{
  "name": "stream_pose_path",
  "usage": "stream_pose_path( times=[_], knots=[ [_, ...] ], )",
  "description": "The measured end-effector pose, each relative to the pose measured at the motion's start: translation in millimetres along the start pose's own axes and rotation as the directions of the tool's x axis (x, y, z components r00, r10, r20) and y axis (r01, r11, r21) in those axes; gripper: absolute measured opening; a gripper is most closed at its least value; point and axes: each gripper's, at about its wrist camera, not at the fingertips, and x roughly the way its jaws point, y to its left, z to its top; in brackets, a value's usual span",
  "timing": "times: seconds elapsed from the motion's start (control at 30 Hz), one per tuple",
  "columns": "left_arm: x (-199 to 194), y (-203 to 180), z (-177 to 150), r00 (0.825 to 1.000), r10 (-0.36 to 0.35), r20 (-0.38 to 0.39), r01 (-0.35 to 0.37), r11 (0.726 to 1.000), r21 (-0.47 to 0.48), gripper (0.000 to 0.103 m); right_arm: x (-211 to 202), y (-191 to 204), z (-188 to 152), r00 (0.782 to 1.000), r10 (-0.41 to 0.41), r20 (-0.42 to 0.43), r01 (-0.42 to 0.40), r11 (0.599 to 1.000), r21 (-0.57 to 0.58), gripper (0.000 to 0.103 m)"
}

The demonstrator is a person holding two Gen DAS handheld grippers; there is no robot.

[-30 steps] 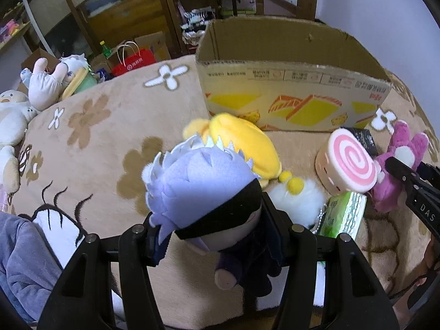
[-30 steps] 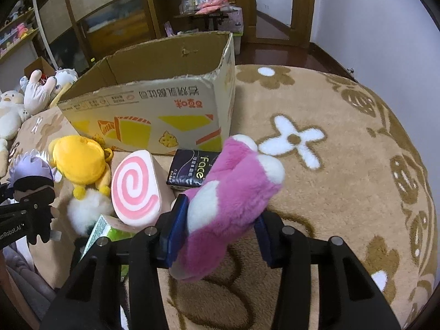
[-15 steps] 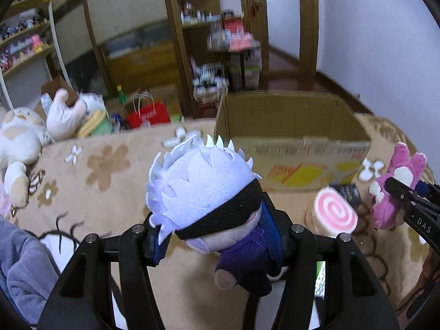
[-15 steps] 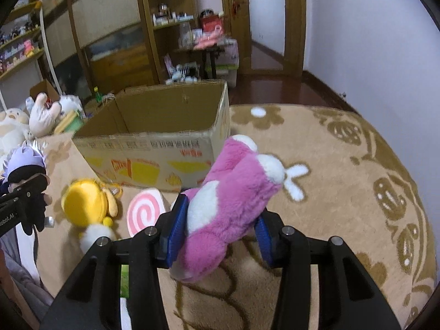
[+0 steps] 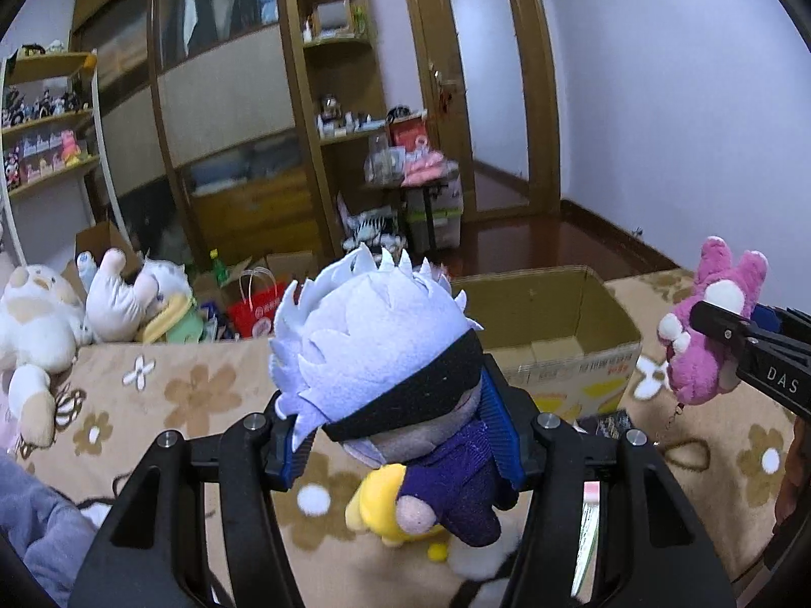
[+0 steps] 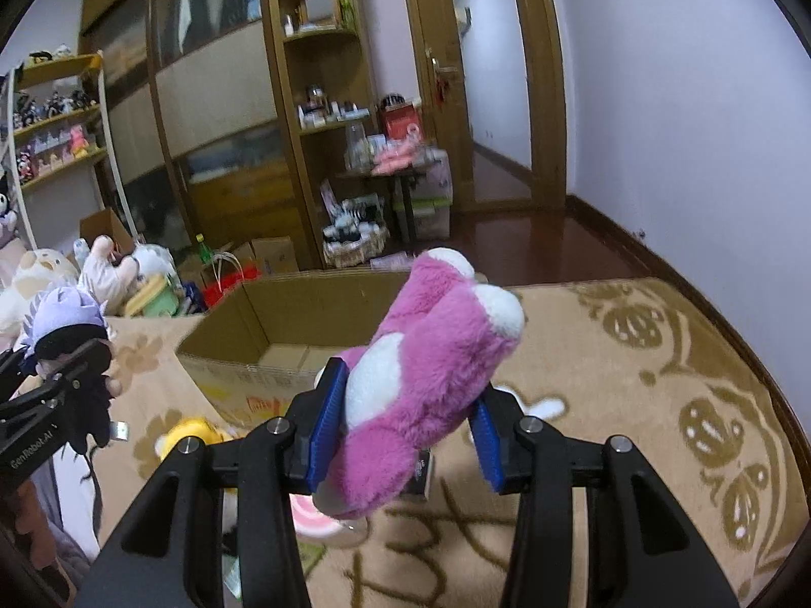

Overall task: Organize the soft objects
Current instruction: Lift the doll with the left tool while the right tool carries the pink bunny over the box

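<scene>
My right gripper (image 6: pixel 403 428) clamped on a pink plush toy (image 6: pixel 426 380) held up off the patterned blanket (image 6: pixel 659 405), open cardboard box (image 6: pixel 284 324) just beyond it, my left gripper (image 6: pixel 45 405) at the left edge gripping a white-haired doll (image 6: pixel 63 319), yellow plush (image 6: pixel 187 435) lying below the box.

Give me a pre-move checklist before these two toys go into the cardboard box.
1. Left gripper shut on the doll: ok.
2. Right gripper shut on the pink plush: ok.
3. Box open on top: ok.
4. Box has room: ok, its visible floor is bare.
5. Both toys lifted off the blanket: ok.
6. Toys above the box rim: cannot tell.
</scene>
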Motion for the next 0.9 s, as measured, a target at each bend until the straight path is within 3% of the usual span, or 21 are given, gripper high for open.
stream_pose_path(
  times=[0.43, 0.67, 0.9],
  knots=[
    [20, -17, 52, 0.990, -0.030, 0.137, 0.020, 0.997, 0.074, 0.057, 9, 18, 51, 0.994, 0.043, 0.105, -0.036, 0.997, -0.066, 0.049],
    [51, -18, 70, 0.991, -0.032, 0.127, 0.024, 0.998, 0.061, 0.057, 32, 25, 68, 0.991, 0.052, 0.125, -0.040, 0.994, -0.099, 0.049],
    [88, -21, 66, 0.997, -0.035, 0.062, 0.032, 0.998, 0.048, 0.057, 64, 23, 70, 0.992, 0.061, 0.109, -0.053, 0.996, -0.075, 0.049]
  ],
)
